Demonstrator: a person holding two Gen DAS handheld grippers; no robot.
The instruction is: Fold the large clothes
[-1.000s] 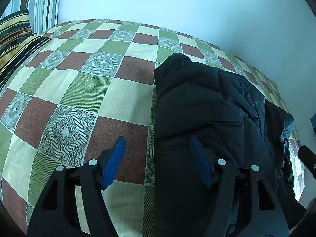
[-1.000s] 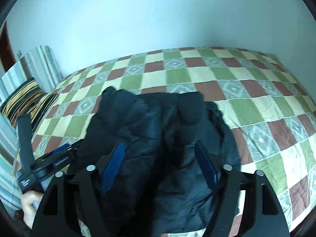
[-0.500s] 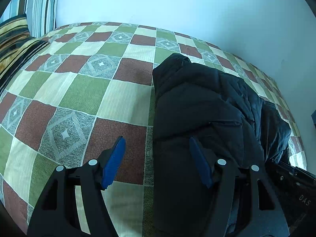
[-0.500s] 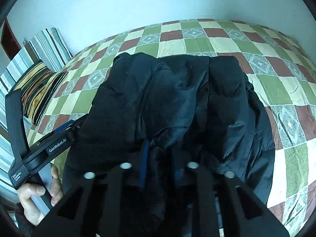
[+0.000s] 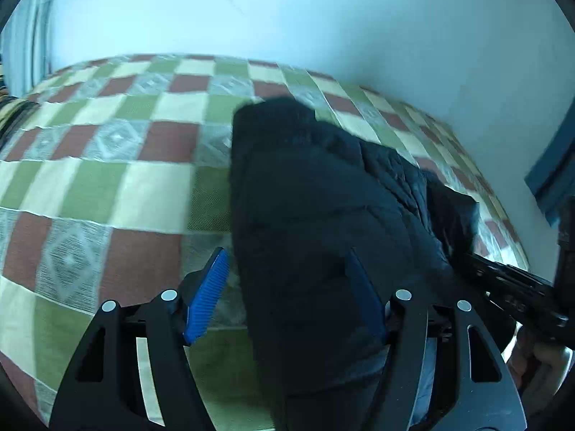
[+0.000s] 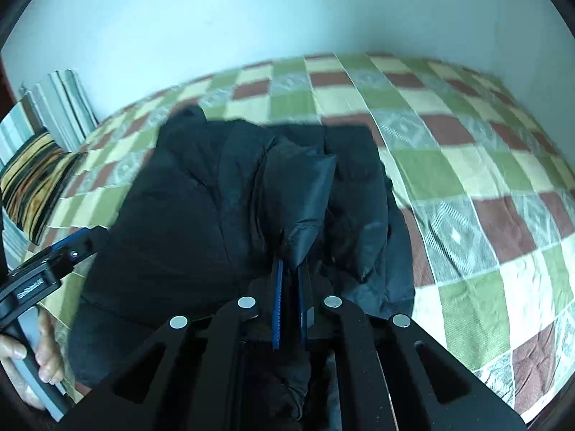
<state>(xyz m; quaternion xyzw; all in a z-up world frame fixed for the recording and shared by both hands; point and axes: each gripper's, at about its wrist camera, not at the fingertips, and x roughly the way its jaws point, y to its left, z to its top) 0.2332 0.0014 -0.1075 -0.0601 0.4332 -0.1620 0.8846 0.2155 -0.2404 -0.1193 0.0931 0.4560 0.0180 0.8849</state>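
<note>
A large black padded jacket (image 5: pixel 316 208) lies bunched on a checked bedspread (image 5: pixel 107 186). My left gripper (image 5: pixel 287 287) is open, its blue pads (image 5: pixel 208 294) astride the jacket's near left edge, with one pad over the cloth. In the right wrist view the jacket (image 6: pixel 187 208) fills the middle. My right gripper (image 6: pixel 291 269) is shut on a fold of the jacket's black fabric (image 6: pixel 305 194), which rises from between the pads. The left gripper's body (image 6: pixel 46 269) shows at the left edge there. The right gripper's body (image 5: pixel 514 287) shows at the right of the left wrist view.
The bed (image 6: pixel 467 179) has green, red and cream squares and runs up to a pale wall (image 6: pixel 251 18). Striped pillows (image 6: pixel 39 165) lie at the head end, left in the right wrist view. A dark blue frame (image 5: pixel 553 179) stands by the wall at the right.
My right gripper went from open above the jacket to shut on a fold, which now lifts. My left gripper stayed open and moved closer to the jacket's edge.
</note>
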